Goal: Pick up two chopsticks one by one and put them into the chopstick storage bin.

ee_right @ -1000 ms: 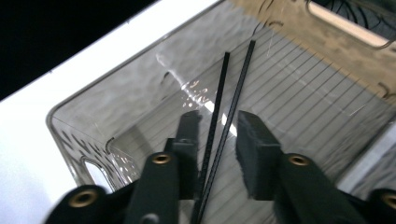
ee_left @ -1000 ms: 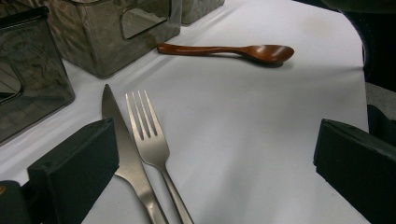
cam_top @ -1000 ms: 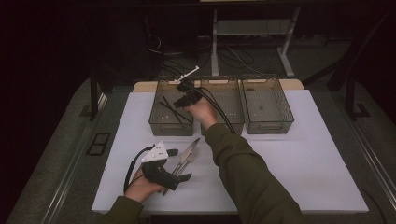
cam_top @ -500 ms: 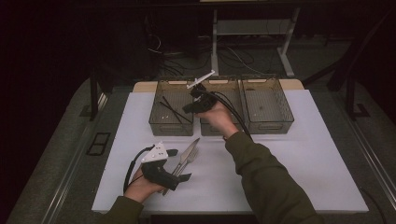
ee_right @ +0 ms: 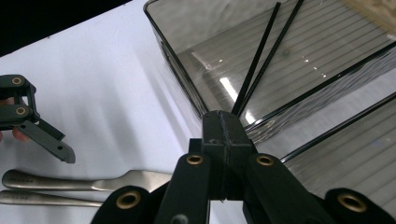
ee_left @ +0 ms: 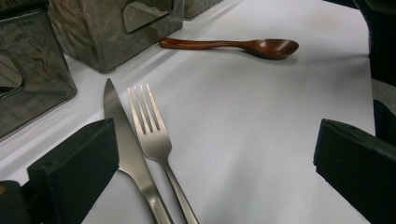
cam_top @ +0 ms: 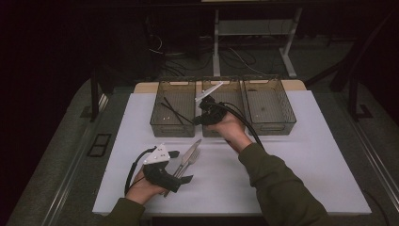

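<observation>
Knife (ee_left: 126, 154) and fork (ee_left: 152, 126) lie side by side on the white tabletop (cam_top: 306, 165), nearest me, blade and tines pointing toward the bins. My left gripper (ee_left: 217, 140) rests low over them with its fingers (ee_left: 74, 163) spread wide and nothing held. The knife runs just beside one finger, the fork next to it, and the other finger stands well off across bare tabletop.

As I judge it, the step is to lift one of these two. Closing from here would sweep knife and fork together, since their handles nearly touch. I would shift sideways until one handle sits midway between the fingers, keep the fingertips down at the tabletop, and close slowly on the handle's thin edges so it does not skid away. A grip near the middle of the handle should keep the piece from tipping.

Farther out, a brown wooden spoon (ee_left: 243, 45) lies by the foot of the bins. My right gripper (ee_right: 225, 126) hangs beyond that, over the near edge of the bins, its fingers pressed together on nothing. Past it, two black chopsticks (ee_right: 261, 56) lie inside the left bin (cam_top: 172, 129). The right bin (cam_top: 270, 128) looks empty, so I should keep the right arm clear of the left one's path there.
</observation>
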Demonstrator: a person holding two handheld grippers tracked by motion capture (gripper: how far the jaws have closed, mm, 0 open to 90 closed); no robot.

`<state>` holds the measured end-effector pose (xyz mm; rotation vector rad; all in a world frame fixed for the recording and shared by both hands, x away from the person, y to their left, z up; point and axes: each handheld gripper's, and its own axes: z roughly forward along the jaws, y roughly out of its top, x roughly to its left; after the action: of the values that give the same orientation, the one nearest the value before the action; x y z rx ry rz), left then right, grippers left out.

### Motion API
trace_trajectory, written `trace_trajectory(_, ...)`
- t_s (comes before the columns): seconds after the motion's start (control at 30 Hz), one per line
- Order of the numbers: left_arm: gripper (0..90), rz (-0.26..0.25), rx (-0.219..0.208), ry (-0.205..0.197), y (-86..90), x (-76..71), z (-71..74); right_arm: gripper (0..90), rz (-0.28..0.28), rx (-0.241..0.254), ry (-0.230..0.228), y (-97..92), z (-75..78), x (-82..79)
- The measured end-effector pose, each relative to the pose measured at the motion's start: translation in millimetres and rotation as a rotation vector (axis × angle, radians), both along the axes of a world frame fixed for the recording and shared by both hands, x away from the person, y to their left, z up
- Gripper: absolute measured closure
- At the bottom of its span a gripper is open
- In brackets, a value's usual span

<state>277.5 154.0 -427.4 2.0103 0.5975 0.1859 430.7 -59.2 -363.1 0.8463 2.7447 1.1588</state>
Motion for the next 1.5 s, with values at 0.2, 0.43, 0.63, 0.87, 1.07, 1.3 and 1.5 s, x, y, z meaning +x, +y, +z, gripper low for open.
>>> trace_trajectory(0.2,0.0,-0.002,0.000,0.000,0.2,0.0,0.0,88.8,-0.008,-0.015,-0.007,5.5,-5.8,5.5)
trace_trajectory(0.43,0.0,-0.002,0.000,0.001,0.4,-0.1,0.0,88.8,-0.020,-0.015,-0.002,10.8,-7.3,10.3)
trace_trajectory(0.63,0.0,-0.003,0.001,-0.004,1.9,0.6,-0.2,88.7,-0.033,0.012,0.009,7.3,-5.2,10.0)
trace_trajectory(0.87,0.0,0.007,0.004,0.000,3.1,1.1,-0.8,70.1,-0.017,0.067,0.008,-10.6,-2.0,1.1)
trace_trajectory(1.07,0.0,0.011,0.007,0.006,2.7,1.7,-1.3,56.3,-0.020,0.105,-0.006,-33.4,-2.9,-9.5)
trace_trajectory(1.3,0.0,0.018,0.003,0.010,2.7,2.3,-2.1,49.7,-0.034,0.144,-0.002,-62.7,-3.3,-24.2)
trace_trajectory(1.5,0.0,0.021,0.005,0.007,1.9,2.0,-1.7,43.7,-0.043,0.163,-0.035,-88.3,-4.6,-40.3)
